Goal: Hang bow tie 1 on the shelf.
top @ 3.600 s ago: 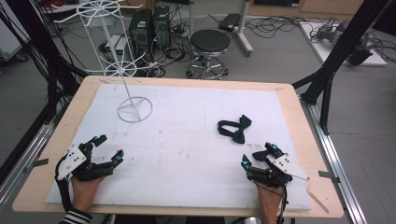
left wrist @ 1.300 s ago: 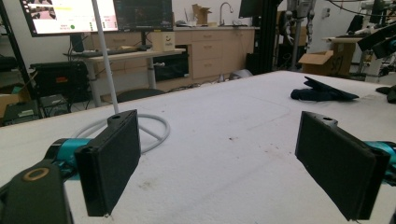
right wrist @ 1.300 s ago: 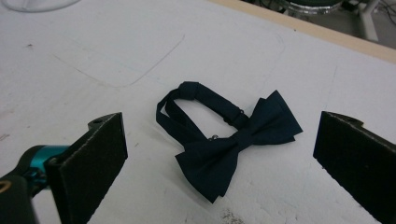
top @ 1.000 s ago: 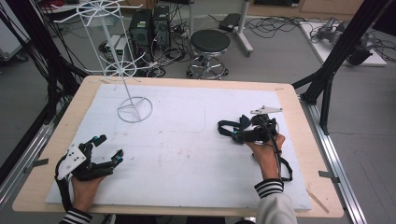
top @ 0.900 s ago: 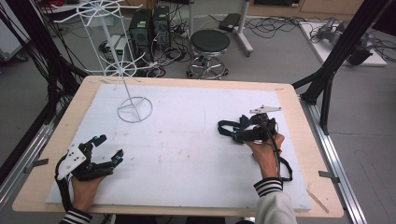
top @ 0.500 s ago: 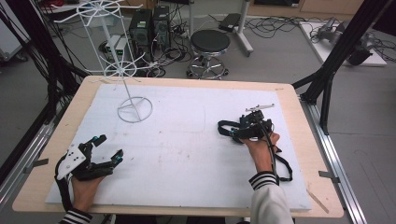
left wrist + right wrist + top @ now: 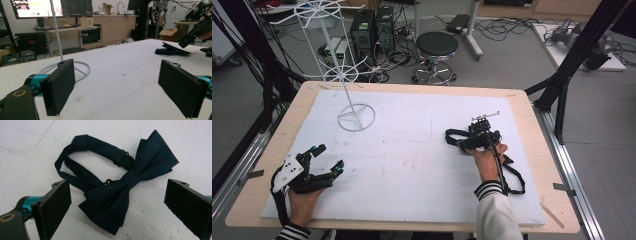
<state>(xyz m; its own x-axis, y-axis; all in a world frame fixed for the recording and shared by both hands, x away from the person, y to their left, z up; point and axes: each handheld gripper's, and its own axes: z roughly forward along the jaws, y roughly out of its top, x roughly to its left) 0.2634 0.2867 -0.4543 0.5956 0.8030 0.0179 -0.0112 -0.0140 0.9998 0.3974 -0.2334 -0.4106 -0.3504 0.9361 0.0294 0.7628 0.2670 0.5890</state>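
A dark navy bow tie (image 7: 130, 180) with its looped strap lies flat on the white foam mat (image 7: 412, 150), at the mat's right side (image 7: 454, 138). My right gripper (image 7: 120, 207) hovers just over it, open, with one jaw on each side of the bow and not touching it; in the high view that gripper (image 7: 479, 137) covers most of the tie. My left gripper (image 7: 324, 160) rests open at the mat's near left corner, nothing between its jaws (image 7: 117, 92). From there the bow tie (image 7: 171, 50) shows far off to the right.
A white wire display stand (image 7: 354, 117) with a ring base stands at the mat's far left; its pole (image 7: 57, 32) rises ahead of the left gripper. The wooden table (image 7: 532, 112) rims the mat. A stool (image 7: 437, 47) and computer cases sit beyond the far edge.
My right gripper moved from the near right corner forward to the bow tie and now hangs open over it. The left gripper stayed still.
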